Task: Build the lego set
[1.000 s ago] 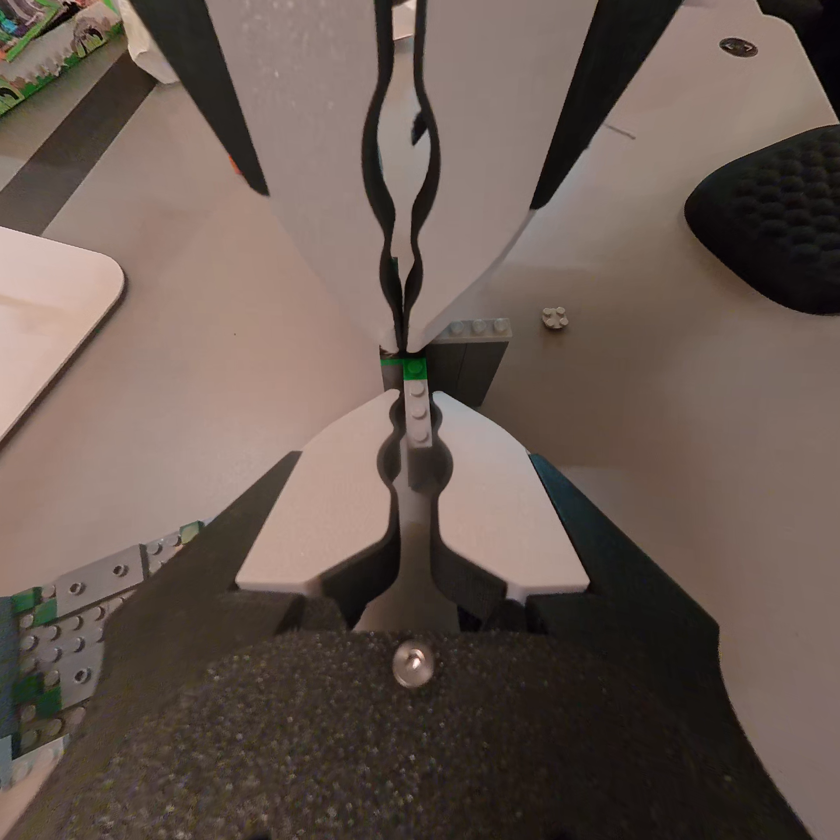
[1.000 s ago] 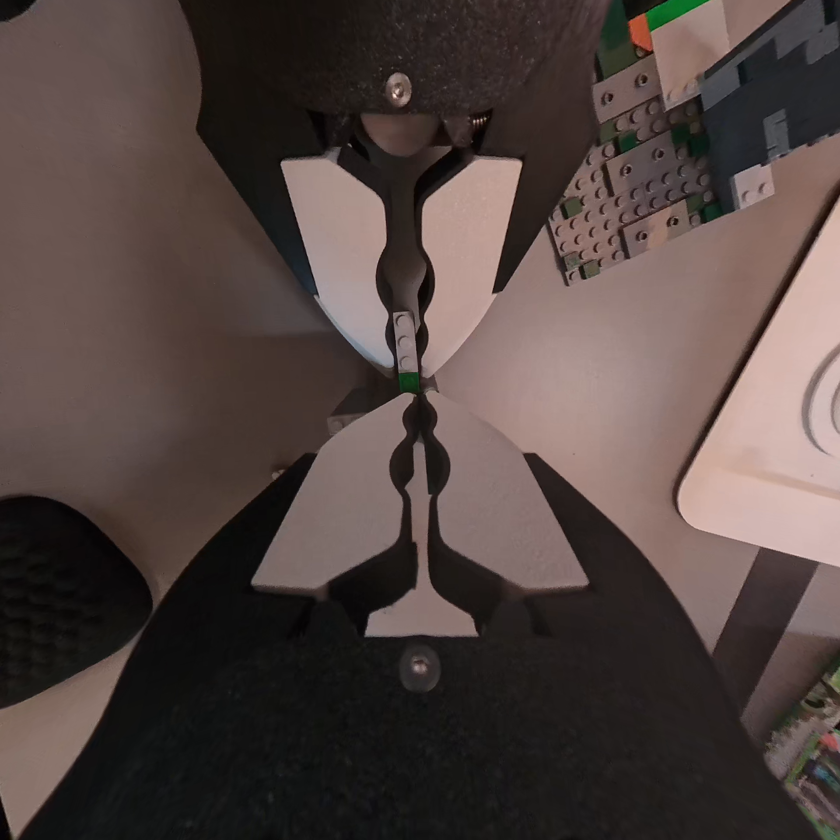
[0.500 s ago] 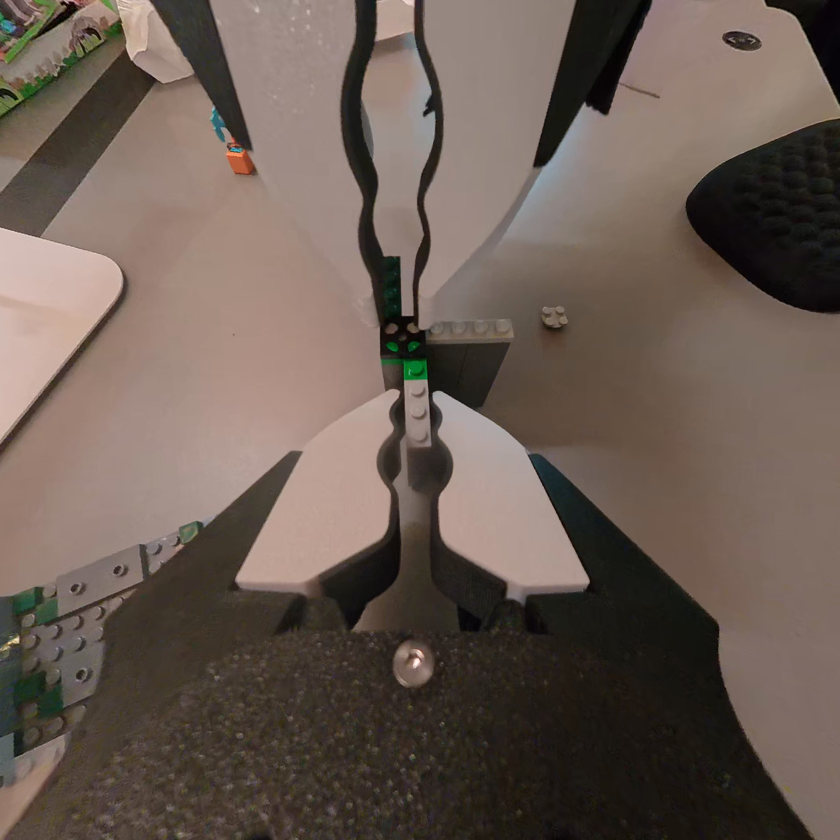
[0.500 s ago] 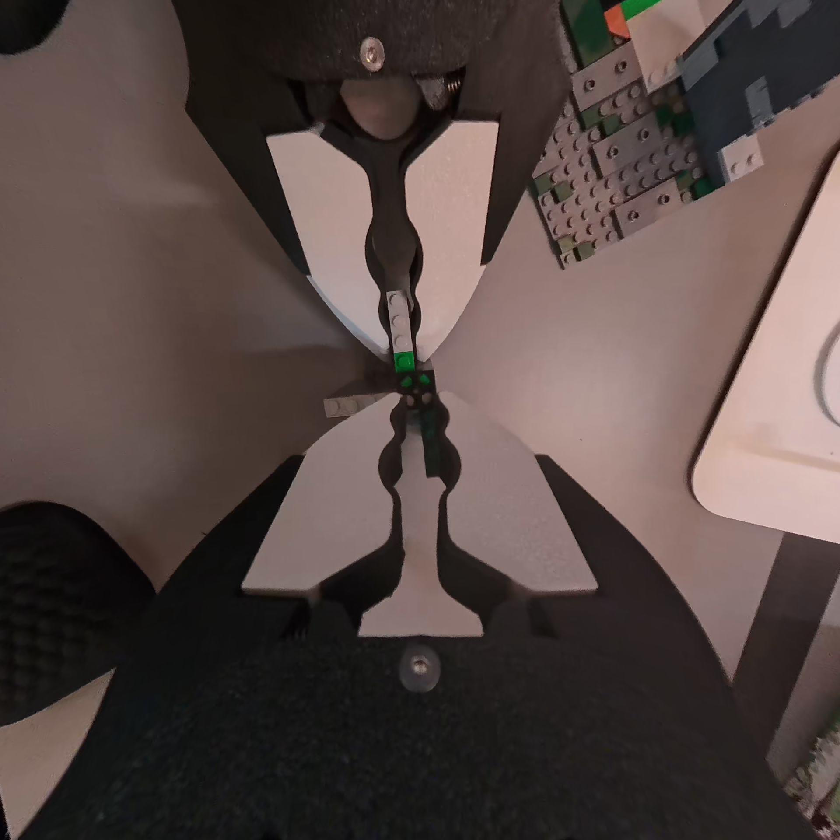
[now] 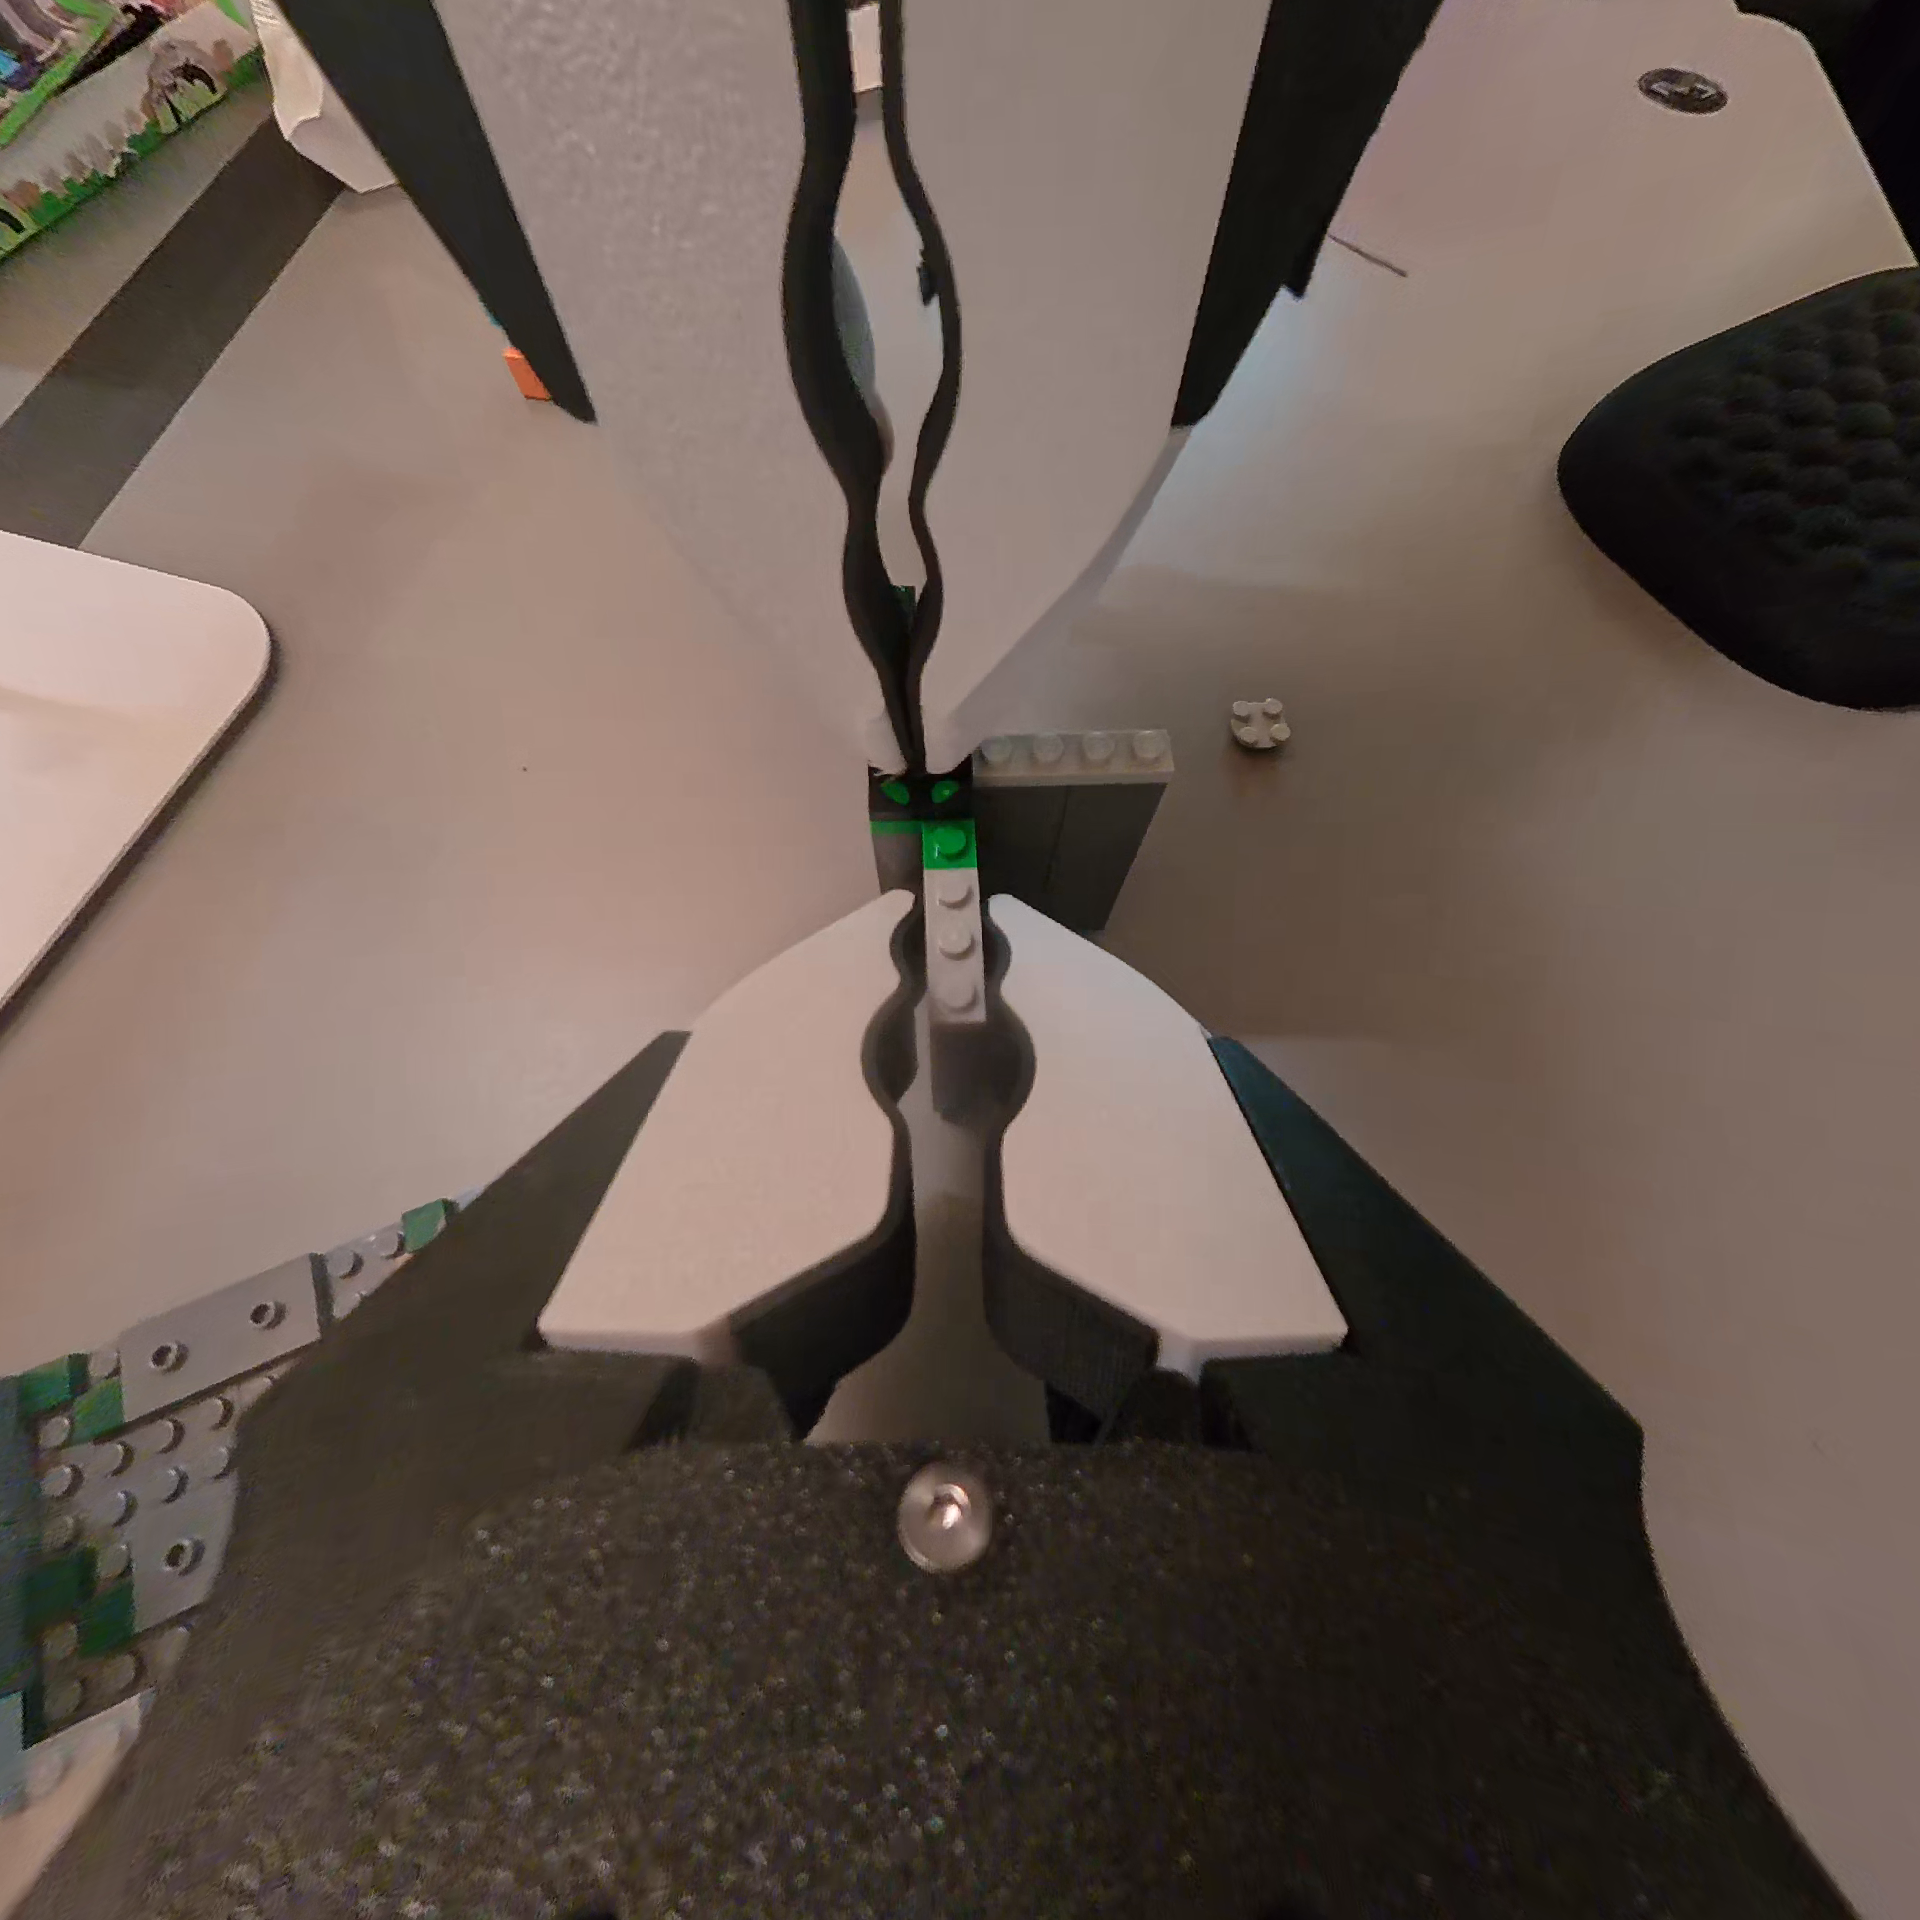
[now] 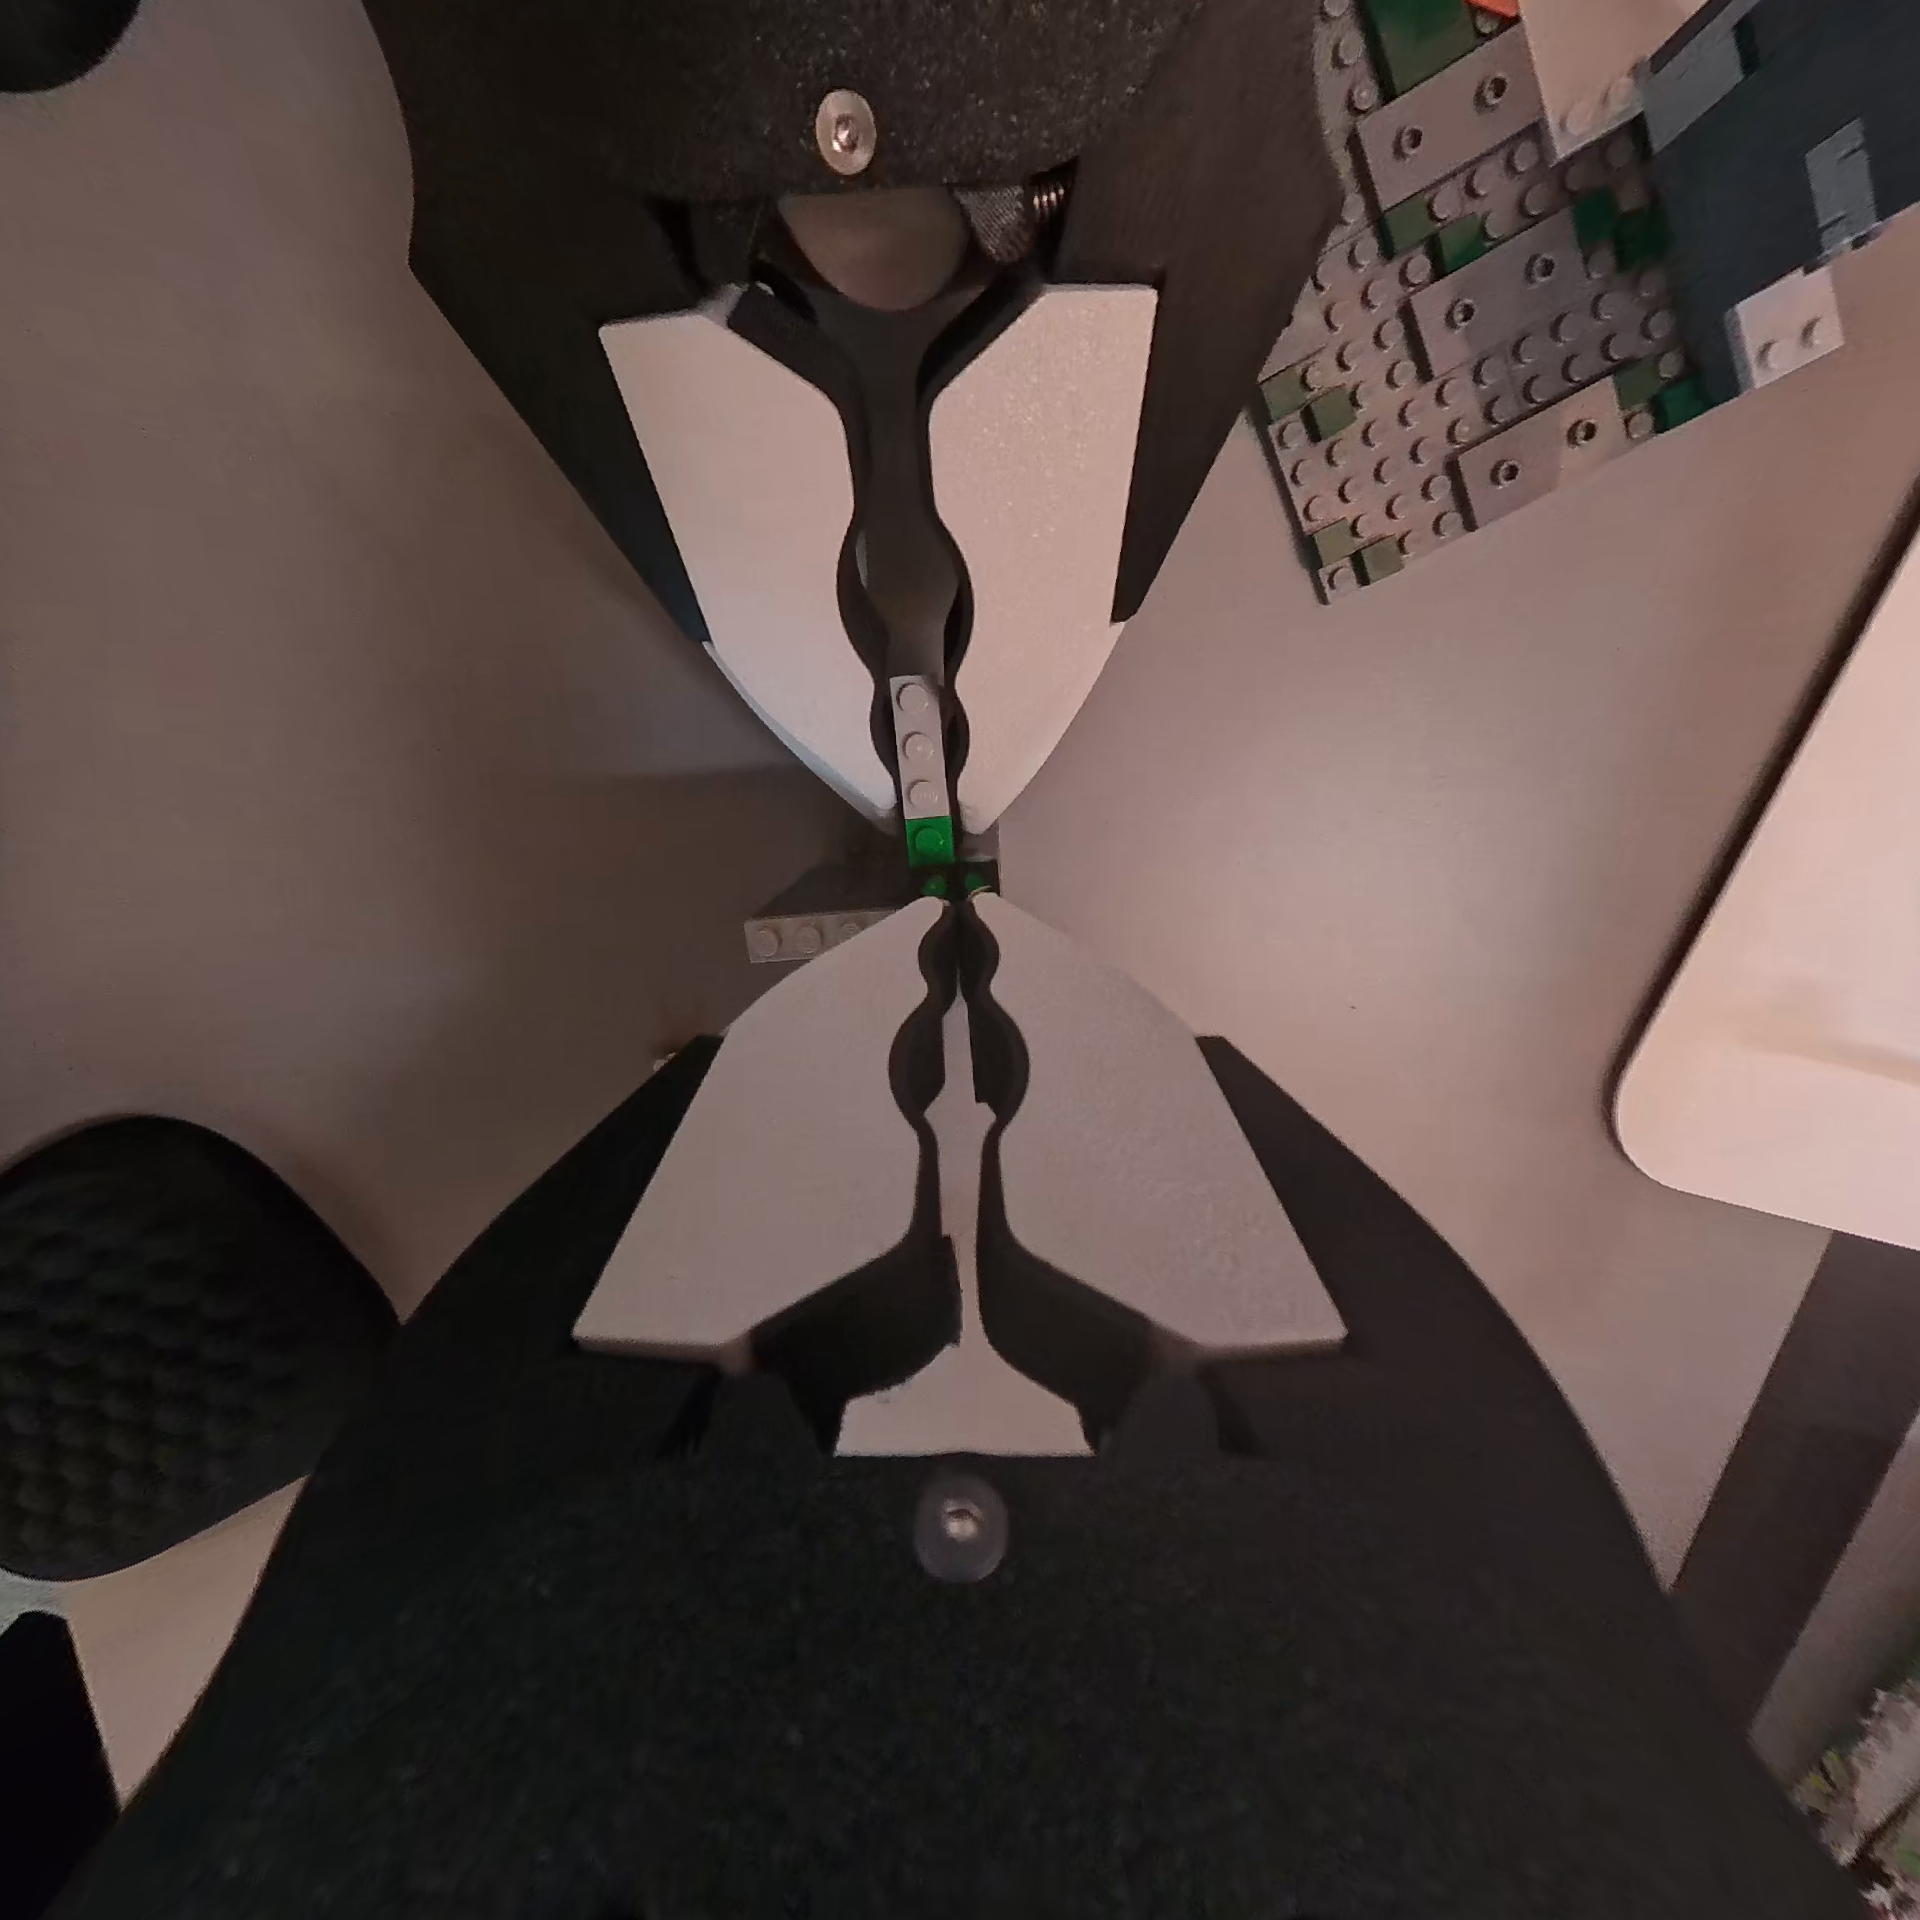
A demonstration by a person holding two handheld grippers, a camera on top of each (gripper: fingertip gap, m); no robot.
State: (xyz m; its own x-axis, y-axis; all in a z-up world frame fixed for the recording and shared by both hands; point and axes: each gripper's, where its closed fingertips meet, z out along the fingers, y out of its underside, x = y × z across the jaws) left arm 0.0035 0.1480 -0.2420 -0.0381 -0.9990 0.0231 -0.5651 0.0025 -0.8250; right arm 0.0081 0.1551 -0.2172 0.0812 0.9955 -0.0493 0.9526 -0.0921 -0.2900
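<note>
A small lego assembly stands on the table between the two grippers: dark walls with a grey studded top (image 5: 1075, 750), a black piece with green studs (image 5: 920, 795), and a grey strip with a green end (image 5: 954, 940). My left gripper (image 5: 948, 914) is shut on the grey strip (image 6: 920, 743). My right gripper (image 6: 956, 914) comes from the opposite side, shut, tips at the black and green piece (image 6: 956, 885). A thin dark green piece (image 5: 902, 608) shows between its jaws. The right gripper (image 5: 914, 753) fills the top of the left wrist view.
A larger grey and green studded build (image 6: 1475, 364) lies beside the left gripper (image 6: 925, 810). A white tray (image 5: 104, 675) is on the left and a black dimpled pad (image 5: 1766, 499) on the right. A small grey round piece (image 5: 1260, 722) and an orange brick (image 5: 525, 372) lie loose. My left and right fingertips are right by each other.
Half a second ago the right gripper's jaws were slightly apart and drawn back, baring the black and green piece. Now they are shut and back at it. The left gripper has kept its hold.
</note>
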